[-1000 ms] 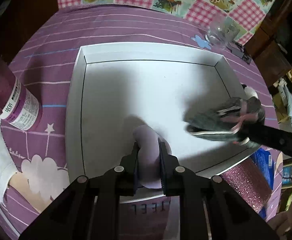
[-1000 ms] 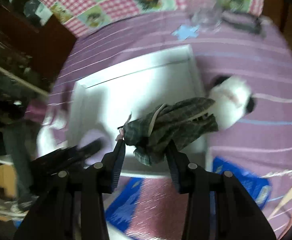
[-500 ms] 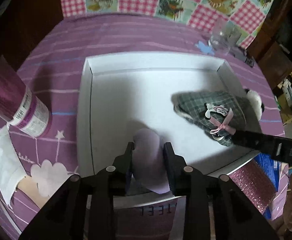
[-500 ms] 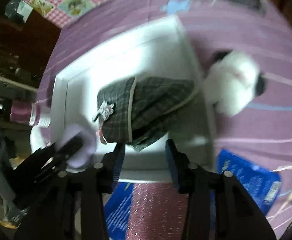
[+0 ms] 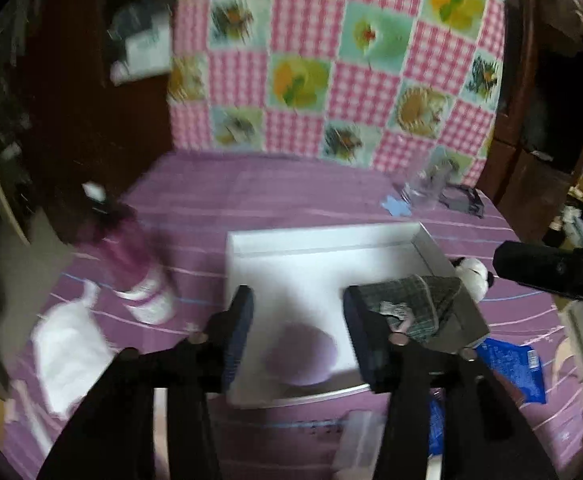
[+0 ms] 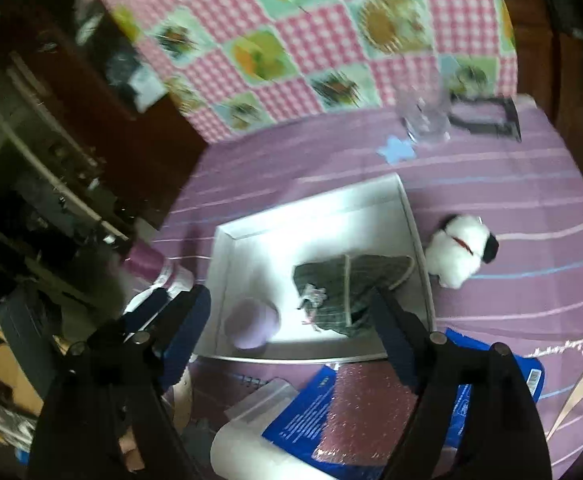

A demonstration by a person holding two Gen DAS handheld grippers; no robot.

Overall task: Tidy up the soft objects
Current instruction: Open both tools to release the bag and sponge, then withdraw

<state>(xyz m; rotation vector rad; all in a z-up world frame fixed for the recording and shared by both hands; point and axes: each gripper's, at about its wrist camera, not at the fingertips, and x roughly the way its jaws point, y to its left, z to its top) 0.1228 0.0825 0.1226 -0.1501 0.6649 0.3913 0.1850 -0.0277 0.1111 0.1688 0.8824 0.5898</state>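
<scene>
I see my left gripper (image 5: 297, 334) and right gripper (image 6: 291, 330) both spread wide, holding nothing; the plaid cloth (image 6: 355, 286) and probably a lilac pad (image 6: 253, 322) lie in the white tray (image 6: 315, 208).

1. The left hand-held gripper (image 5: 297, 336) hangs above the white tray (image 5: 323, 242), its jaws spread wide and holding nothing.
2. A lilac soft pad (image 5: 301, 356) lies on the tray floor at the near edge, between the two fingers.
3. A grey plaid cloth (image 5: 423, 304) rests in the tray's right near corner.
4. A white plush toy (image 5: 473, 276) sits just outside the right wall.
5. A magenta bottle (image 5: 131, 268) stands left of the tray on the purple striped cloth (image 5: 271, 200).
</scene>
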